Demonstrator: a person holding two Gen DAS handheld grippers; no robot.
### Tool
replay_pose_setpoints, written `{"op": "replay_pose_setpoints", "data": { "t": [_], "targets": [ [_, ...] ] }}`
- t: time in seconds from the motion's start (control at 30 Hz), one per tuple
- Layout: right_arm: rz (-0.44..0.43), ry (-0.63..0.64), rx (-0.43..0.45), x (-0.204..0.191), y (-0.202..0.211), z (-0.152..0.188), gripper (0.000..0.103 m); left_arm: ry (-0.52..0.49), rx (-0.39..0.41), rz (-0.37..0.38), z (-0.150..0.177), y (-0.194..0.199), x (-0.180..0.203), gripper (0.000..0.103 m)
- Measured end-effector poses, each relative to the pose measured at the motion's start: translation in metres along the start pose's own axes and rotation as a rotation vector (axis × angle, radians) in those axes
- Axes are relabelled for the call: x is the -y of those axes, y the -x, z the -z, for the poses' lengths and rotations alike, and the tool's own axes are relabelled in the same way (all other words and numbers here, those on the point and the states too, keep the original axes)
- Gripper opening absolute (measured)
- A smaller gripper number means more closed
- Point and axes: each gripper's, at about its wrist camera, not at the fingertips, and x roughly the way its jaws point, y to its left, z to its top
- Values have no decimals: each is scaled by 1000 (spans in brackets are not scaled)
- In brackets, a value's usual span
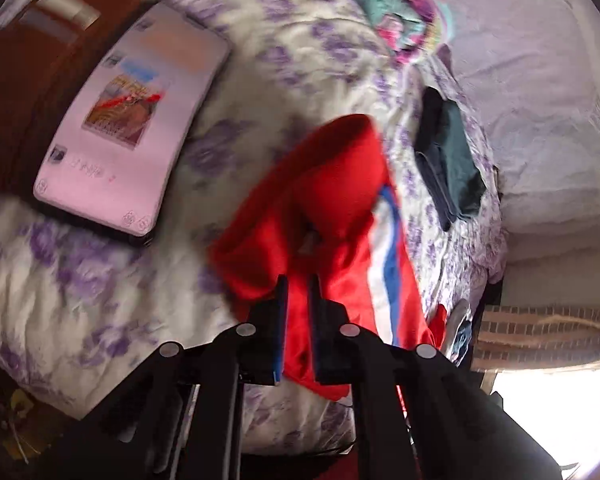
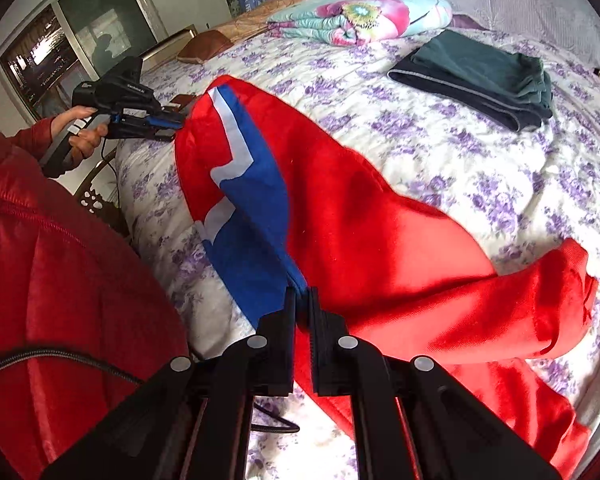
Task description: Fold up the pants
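Note:
Red pants (image 2: 380, 232) with a blue and white side stripe lie stretched across a bed with a purple-flowered cover (image 2: 440, 140). My right gripper (image 2: 302, 294) is shut on the pants at the blue stripe, near the bed's front edge. My left gripper (image 1: 298, 280) is shut on the red fabric of the pants (image 1: 332, 208), which bunch up in front of it. The left gripper also shows in the right wrist view (image 2: 172, 128), holding the far end of the pants above the bed's left side.
A folded dark green garment (image 2: 484, 72) lies at the back right of the bed, and also shows in the left wrist view (image 1: 448, 160). A folded floral quilt (image 2: 360, 14) sits at the head. A tablet (image 1: 132, 120) lies on the bed. My red jacket (image 2: 60, 280) is at left.

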Motion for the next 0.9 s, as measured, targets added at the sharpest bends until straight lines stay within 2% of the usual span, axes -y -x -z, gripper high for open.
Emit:
{"op": "replay_pose_setpoints", "data": {
  "t": [0.07, 0.1, 0.17, 0.2, 0.23, 0.27, 0.33, 0.47, 0.57, 0.7, 0.8, 0.9],
  "targets": [
    [-10, -18, -24, 0, -6, 6, 6, 63, 15, 16, 9, 2, -20, 6],
    [-11, -27, -30, 1, -7, 8, 6, 74, 20, 47, 12, 5, -23, 6],
    [-9, -29, -36, 0, -8, 8, 6, 41, 36, 94, 15, 7, -12, 9],
    [-6, -27, -36, -1, -8, 7, 6, 20, 45, 99, 15, 7, -4, 22],
    [-2, -23, -35, -3, -7, 6, 6, 5, 50, 105, 13, 5, 4, 41],
    [1, -18, -34, -3, -6, 5, 6, 2, 54, 114, 10, 2, 11, 45],
    [6, -13, -32, -2, -3, 4, 6, 8, 54, 126, 4, -6, 19, 45],
    [22, -6, -22, -2, 5, 1, 6, 20, 61, 76, -7, -23, 26, 47],
    [35, -8, -7, -2, 10, 1, 6, 16, 72, 79, -9, -24, 26, 45],
    [39, -14, -3, -1, 10, 1, 6, -16, 100, 94, -7, -16, 26, 21],
    [27, -22, -13, -1, 11, 5, 6, -33, 105, 94, 1, -1, 29, 19],
    [6, -39, -41, 2, 6, 13, 6, -50, 77, 43, 9, 6, 22, 19]
  ]
}}
